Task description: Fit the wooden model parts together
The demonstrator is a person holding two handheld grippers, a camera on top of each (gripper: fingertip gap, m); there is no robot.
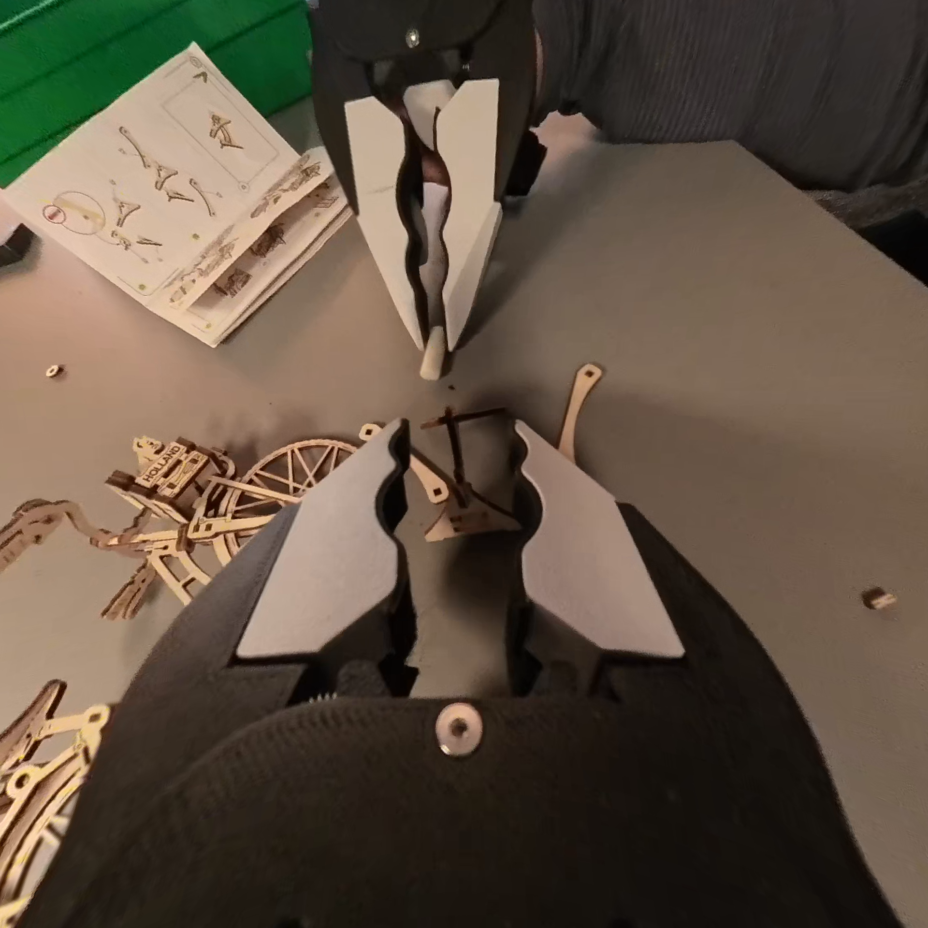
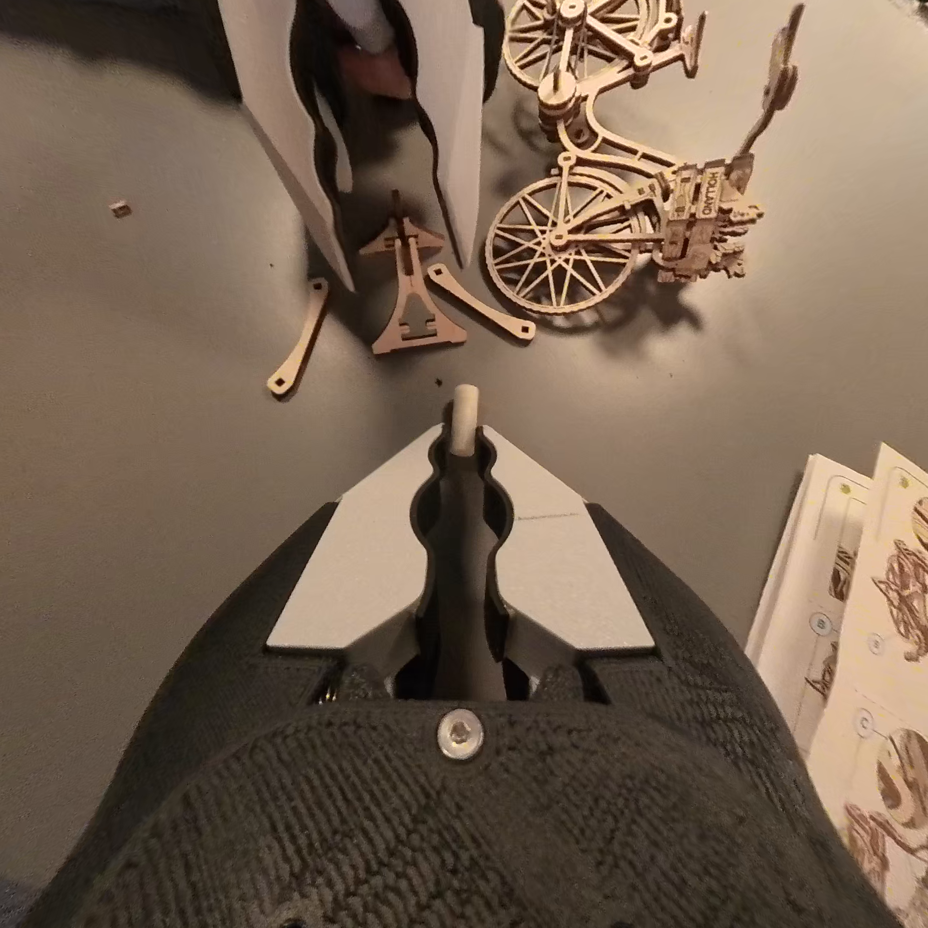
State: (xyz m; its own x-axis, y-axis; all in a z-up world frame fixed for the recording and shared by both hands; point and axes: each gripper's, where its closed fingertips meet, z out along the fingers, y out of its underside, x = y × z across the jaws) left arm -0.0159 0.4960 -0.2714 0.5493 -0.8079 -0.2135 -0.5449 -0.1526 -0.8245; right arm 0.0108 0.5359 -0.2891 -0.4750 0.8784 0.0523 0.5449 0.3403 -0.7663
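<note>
The small wooden stand piece (image 2: pixel 408 296), a flared triangular base with an upright cross-shaped part slotted into it, sits on the grey table (image 1: pixel 703 351) and serves as the landmark here. The left gripper (image 1: pixel 459 434) hovers over it with its jaws set wide apart, one finger on each side of the stand, not touching it as far as the views show. Facing it from the far side of the stand, the right gripper (image 2: pixel 463 431) has its jaws closed narrowly on a pale stick (image 2: pixel 463 419), whose rounded tip pokes out toward the stand. A curved wooden strip (image 2: pixel 297 337) lies just beside the stand on one side, another curved strip (image 2: pixel 479 305) on the other. Beyond that second strip lies the wooden bicycle model (image 2: pixel 592 201). An instruction booklet (image 1: pixel 165 186) lies well apart from the stand.
</note>
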